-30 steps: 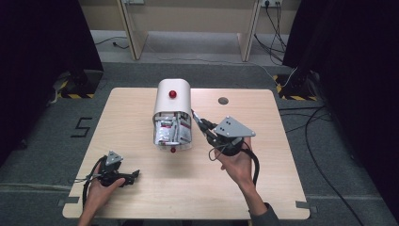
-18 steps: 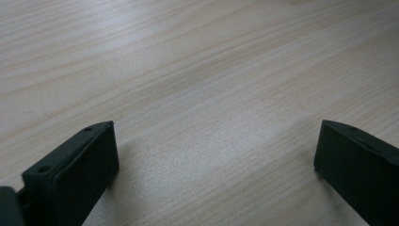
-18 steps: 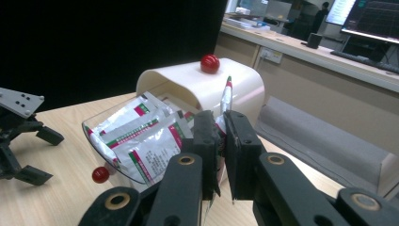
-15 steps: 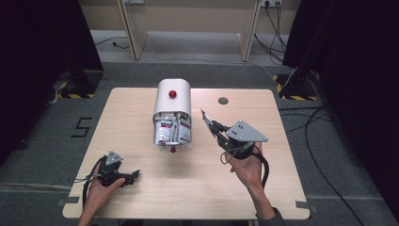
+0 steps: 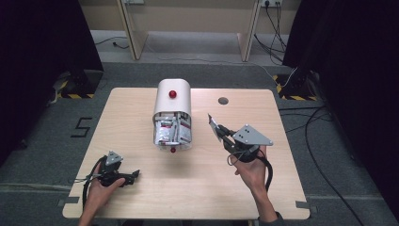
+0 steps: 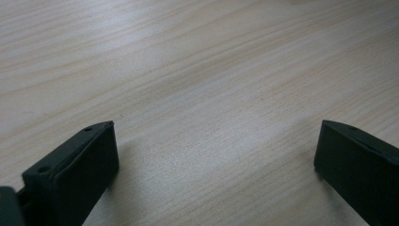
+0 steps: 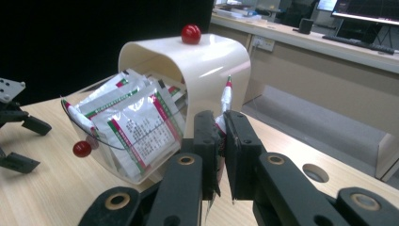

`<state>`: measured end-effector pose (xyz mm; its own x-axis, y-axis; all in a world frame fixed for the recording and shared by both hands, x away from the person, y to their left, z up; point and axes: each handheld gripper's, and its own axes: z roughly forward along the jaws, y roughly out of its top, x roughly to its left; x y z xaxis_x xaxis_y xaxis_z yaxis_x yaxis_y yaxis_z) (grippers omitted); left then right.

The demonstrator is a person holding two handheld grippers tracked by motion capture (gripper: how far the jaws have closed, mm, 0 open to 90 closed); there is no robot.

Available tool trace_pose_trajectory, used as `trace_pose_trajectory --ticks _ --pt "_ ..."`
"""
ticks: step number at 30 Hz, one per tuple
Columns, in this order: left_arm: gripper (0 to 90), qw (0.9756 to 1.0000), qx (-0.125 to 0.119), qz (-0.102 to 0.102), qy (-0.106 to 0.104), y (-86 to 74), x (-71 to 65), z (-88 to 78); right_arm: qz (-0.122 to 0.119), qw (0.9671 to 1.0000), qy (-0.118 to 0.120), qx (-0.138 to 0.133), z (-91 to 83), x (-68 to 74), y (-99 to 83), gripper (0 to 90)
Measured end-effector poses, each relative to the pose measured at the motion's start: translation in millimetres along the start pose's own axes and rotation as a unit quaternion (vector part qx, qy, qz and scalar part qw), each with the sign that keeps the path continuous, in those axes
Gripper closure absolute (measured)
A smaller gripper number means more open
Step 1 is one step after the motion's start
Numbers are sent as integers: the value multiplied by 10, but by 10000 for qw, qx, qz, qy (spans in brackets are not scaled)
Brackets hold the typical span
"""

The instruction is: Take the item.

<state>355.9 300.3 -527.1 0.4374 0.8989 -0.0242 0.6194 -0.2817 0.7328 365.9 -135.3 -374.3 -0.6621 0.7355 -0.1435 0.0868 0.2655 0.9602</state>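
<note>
A white round-topped box [image 5: 172, 101] with a red knob stands at the table's middle, also seen as the box [image 7: 211, 59] in the right gripper view. Its clear front flap [image 5: 173, 141] hangs open, and several white sachets [image 5: 172, 129] with red and green print fill it. My right gripper [image 5: 221, 133] is held just right of the box, shut on one sachet [image 5: 213, 124]. That sachet [image 7: 227, 96] sticks up edge-on between the jaws of the right gripper [image 7: 220, 123]. My left gripper [image 5: 135, 175] rests open on the table's front left, with bare wood between the wide jaws of the left gripper [image 6: 216, 136].
The wooden table [image 5: 127, 113] has a round cable hole [image 5: 223, 100] at the back right. Cables [image 5: 324, 136] run over the floor to the right. Desk legs [image 5: 129, 28] stand beyond the far edge. A small red knob [image 7: 82, 149] sits on the clear flap.
My right gripper has drawn back to the right, away from the box's opening, with the sachet held in it. The left gripper has stayed put.
</note>
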Motion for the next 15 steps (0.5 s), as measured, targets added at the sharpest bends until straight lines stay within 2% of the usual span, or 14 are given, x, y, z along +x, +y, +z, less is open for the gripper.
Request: trace_pose_trajectory --ticks 15 --pt "0 10000 0 -1 -1 0 0 0 121 9997 -130 159 17 -108 -161 843"
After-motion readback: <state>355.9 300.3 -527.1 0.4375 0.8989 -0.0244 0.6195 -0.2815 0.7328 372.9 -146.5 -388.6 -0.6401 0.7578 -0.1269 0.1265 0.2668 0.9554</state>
